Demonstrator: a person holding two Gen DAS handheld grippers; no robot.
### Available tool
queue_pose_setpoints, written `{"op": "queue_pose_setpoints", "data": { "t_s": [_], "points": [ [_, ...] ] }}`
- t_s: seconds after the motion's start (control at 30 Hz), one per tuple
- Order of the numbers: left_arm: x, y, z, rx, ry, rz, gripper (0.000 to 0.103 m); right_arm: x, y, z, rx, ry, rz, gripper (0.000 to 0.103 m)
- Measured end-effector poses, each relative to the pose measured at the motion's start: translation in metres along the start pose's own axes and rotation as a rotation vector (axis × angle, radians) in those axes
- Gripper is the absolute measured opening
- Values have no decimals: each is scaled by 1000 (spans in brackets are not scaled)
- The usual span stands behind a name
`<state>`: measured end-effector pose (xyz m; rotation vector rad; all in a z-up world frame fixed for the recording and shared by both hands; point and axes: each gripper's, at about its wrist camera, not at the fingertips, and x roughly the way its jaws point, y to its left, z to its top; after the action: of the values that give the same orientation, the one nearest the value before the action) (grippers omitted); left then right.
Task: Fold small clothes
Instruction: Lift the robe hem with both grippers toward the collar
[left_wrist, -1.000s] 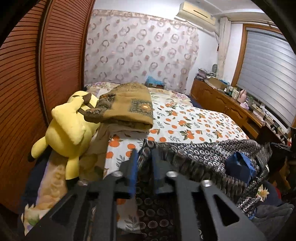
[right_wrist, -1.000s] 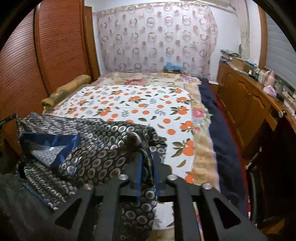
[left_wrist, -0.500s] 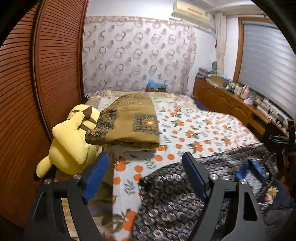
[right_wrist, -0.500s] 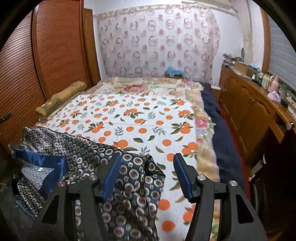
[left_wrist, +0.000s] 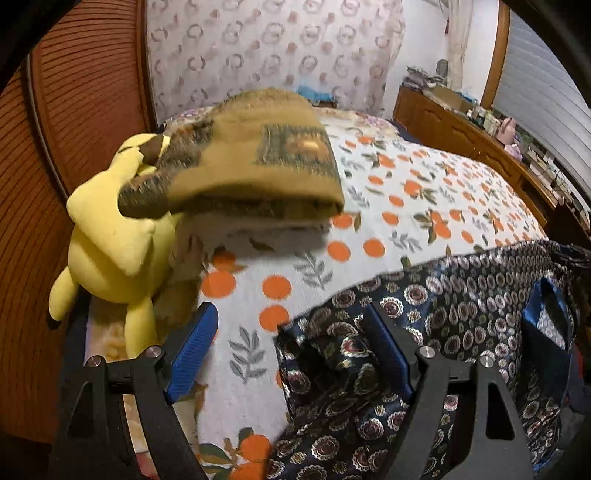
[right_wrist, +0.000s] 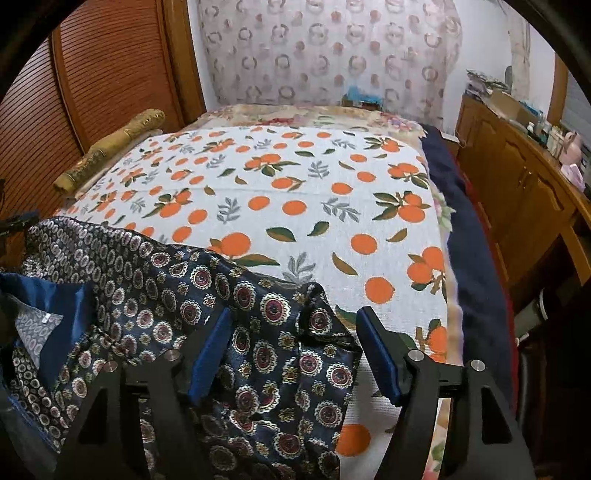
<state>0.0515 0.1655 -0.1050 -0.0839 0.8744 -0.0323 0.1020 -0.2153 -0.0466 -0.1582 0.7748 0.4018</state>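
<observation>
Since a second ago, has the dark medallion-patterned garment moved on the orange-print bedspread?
Yes. The dark medallion-patterned garment was bunched and lifted in both grippers; now it lies flatter on the orange-print bedspread, released.

Left gripper (left_wrist: 290, 341) angled down toward the bed, jaws wide apart, blue pads (left_wrist: 192, 347) clear, nothing pinched between them. Right gripper (right_wrist: 295, 349) also pitched down, jaws opening; patterned cloth lies in the gap but neither pad (right_wrist: 208, 356) presses it. No hands or sleeves visible.
</observation>
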Motion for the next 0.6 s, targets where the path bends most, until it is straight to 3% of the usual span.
{"op": "queue_pose_setpoints", "data": {
  "t_s": [0.13, 0.33, 0.6],
  "points": [
    [5, -4, -11, 12, 21, -14, 82, 11, 2, -1, -9, 33, -1, 72],
    [11, -8, -20, 17, 29, -40, 71, 19, 8, -3, -35, 30, -34, 72],
    [7, -15, -22, 41, 25, -71, 42, 22, 2, 0, -11, 35, -40, 72]
  ]
}}
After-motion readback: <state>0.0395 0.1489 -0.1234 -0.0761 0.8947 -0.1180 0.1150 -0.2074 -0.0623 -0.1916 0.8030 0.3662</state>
